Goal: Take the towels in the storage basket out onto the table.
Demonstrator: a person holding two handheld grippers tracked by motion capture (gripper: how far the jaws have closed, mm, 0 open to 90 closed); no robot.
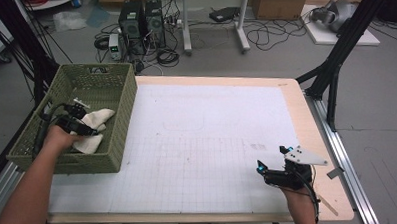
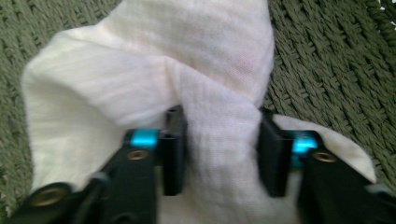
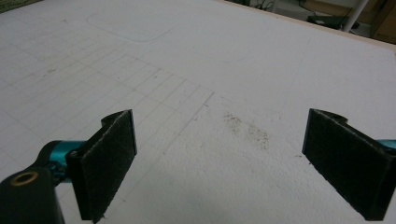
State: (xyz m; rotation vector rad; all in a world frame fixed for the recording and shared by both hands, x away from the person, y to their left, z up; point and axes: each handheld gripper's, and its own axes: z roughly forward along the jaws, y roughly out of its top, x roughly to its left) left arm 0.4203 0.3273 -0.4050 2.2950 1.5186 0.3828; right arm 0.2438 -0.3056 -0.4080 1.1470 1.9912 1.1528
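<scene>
My left claw (image 2: 219, 154) pinches the white cloth (image 2: 154, 88) inside the green basket (image 1: 122, 124) at the worktop's (image 1: 212, 141) far-left corner, lift-out not yet done; right claw (image 3: 219, 163) spread, idle near the right edge.

A grey concrete floor (image 1: 367, 131) is seen around a light wooden table (image 1: 306, 113) covered by a white gridded mat (image 1: 207, 141). Two black computer towers (image 1: 141, 24) are placed on the floor beyond the table, with tangled black cables (image 1: 269, 34) spread beside them. White desk legs (image 1: 242, 20) are seen behind. A cardboard box (image 1: 278, 4) is set at the far right, near a white board (image 1: 344, 32) carrying a grey device. Black frame struts (image 1: 344, 47) are angled down at right and left. An aluminium rail (image 1: 346, 167) is run along the table's right edge. Lighting is even.
</scene>
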